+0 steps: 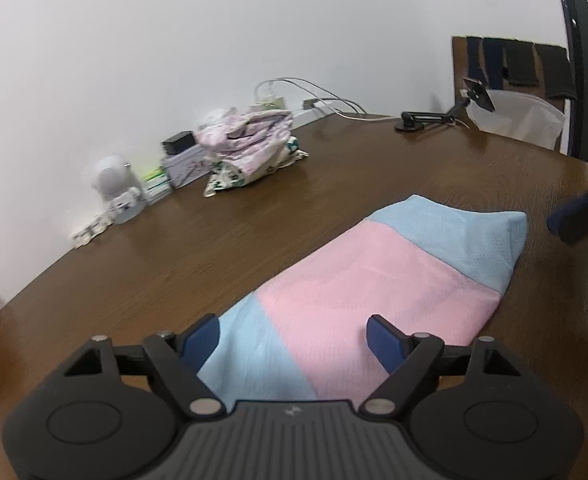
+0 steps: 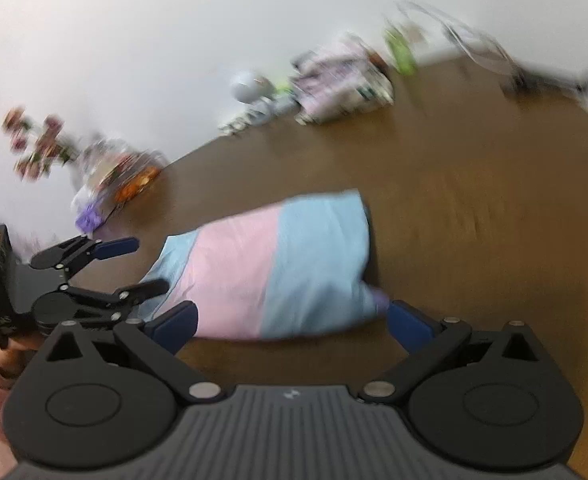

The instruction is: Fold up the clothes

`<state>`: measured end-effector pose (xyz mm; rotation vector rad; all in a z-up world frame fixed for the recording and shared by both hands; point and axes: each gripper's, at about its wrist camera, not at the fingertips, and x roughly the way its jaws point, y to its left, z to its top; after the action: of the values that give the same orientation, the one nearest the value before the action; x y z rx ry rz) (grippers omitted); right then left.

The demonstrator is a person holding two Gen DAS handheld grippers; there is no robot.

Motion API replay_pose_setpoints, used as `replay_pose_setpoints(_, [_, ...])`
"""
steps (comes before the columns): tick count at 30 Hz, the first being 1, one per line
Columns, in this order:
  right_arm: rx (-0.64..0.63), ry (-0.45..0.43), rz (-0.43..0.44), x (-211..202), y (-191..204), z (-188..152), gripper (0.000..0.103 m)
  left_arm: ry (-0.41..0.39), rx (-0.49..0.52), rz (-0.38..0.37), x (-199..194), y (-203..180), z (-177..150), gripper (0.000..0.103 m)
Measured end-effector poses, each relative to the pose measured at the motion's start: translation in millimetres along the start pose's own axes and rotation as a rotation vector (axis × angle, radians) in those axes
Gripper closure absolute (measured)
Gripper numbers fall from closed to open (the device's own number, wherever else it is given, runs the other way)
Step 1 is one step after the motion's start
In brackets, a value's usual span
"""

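- Folded garment point(image 1: 377, 280), pink band between two light-blue bands, lies flat on the brown bench point(image 1: 198, 240).
- Left tongs point(image 1: 294, 338) spread apart, nothing pinched; blue pads point(image 1: 381, 340) sit above the garment's near end.
- Right tongs point(image 2: 290, 324) wide apart, empty, just short of the garment's near edge; view blurred, so contact is uncertain.
- Pile of patterned clothes point(image 1: 250, 140) at the wall, well apart from the garment.
- Black stand point(image 1: 425, 118) at the far bench edge.
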<state>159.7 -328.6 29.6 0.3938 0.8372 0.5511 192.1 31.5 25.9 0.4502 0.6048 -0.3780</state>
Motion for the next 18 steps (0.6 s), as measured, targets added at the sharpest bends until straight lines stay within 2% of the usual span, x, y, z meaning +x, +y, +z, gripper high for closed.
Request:
replay_pose_setpoints(1, [0.041,0.002,-0.007,2,-3,-4,0.0,0.008,0.014,-0.009,5,0,3,0.04])
replay_pose_setpoints(3, [0.113,0.0,-0.014,6,-6,-10,0.0,0.046,0.04,-0.029,15,0,1,0.061])
replay_pose_setpoints(4, [0.139,-0.008,-0.011,9,-6,-12,0.001,0.055,0.049,-0.041,17,1,-2,0.064])
replay_pose_setpoints(6, [0.177,-0.015,-0.017,15,-3,-15,0.001,0.068,0.072,-0.06,18,5,-11,0.066])
replay_pose_setpoints(7, [0.188,-0.02,-0.028,18,-1,-16,0.006,0.066,0.081,-0.065,16,8,-14,0.067])
replay_pose_setpoints(9, [0.201,-0.03,-0.06,26,5,-15,0.025,0.066,0.107,-0.079,12,15,-20,0.067])
replay_pose_setpoints(13, [0.255,-0.058,-0.094,38,12,-13,0.025,0.097,0.199,-0.124,11,26,-31,0.068])
replay_pose_setpoints(18, [0.3,-0.13,-0.143,51,20,-10,0.024,0.077,0.27,-0.179,10,23,-36,0.081])
